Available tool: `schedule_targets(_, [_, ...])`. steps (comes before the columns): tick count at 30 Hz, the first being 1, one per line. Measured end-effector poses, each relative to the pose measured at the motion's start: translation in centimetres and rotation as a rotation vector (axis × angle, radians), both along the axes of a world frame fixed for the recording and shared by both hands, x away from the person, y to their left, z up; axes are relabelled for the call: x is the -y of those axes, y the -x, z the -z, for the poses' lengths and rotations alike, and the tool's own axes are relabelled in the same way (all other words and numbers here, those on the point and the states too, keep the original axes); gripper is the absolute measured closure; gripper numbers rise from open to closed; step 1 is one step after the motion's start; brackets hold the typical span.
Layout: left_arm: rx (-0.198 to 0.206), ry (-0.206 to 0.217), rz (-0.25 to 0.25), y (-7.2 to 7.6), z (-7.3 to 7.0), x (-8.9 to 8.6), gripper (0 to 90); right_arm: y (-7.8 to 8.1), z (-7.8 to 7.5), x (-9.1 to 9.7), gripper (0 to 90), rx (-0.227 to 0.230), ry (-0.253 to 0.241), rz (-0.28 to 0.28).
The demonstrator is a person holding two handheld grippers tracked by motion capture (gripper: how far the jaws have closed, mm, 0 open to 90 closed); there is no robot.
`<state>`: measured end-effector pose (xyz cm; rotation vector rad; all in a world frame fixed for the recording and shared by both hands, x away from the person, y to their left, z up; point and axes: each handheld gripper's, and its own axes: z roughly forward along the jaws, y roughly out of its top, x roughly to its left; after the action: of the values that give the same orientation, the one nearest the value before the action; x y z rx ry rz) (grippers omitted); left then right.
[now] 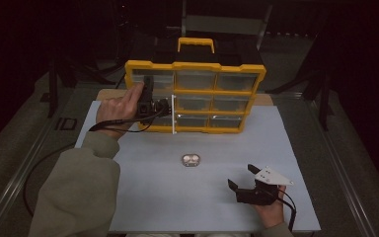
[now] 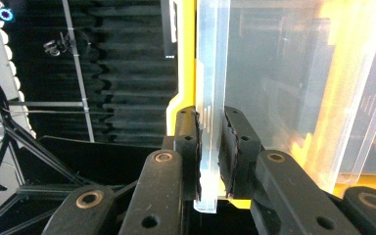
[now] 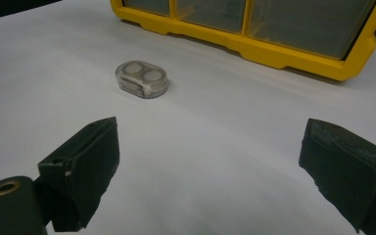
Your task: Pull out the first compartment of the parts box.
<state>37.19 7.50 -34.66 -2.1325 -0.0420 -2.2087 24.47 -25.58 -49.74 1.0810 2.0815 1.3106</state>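
Observation:
A yellow organizer case (image 1: 196, 96) with clear compartment lids stands upright at the back of the white table. My left gripper (image 1: 164, 106) is at its lower left, shut on the edge of a clear lid (image 1: 173, 114) that has swung out from the case. In the left gripper view the black jaws (image 2: 209, 154) pinch that clear lid edge (image 2: 210, 98). A small clear oval case (image 1: 191, 160) with two round discs lies flat mid-table. My right gripper (image 1: 243, 177) rests open near the front right, apart from the oval case (image 3: 142, 78), with nothing between its jaws (image 3: 208, 161).
The white table top (image 1: 153, 197) ends at a front edge near the person's sleeve. A cable trails from the left gripper over the table's left side. Dark floor and black stands surround the table. The yellow case frame (image 3: 274, 49) lies beyond the oval case.

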Motion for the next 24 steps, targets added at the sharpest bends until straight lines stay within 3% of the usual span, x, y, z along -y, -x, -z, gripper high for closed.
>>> schedule_targets(24, [0.014, 0.0, 0.007, 1.1, 0.2, -0.1, 79.6, 0.0, 0.0, 0.0, 8.3, 0.001, 0.0, 0.001])
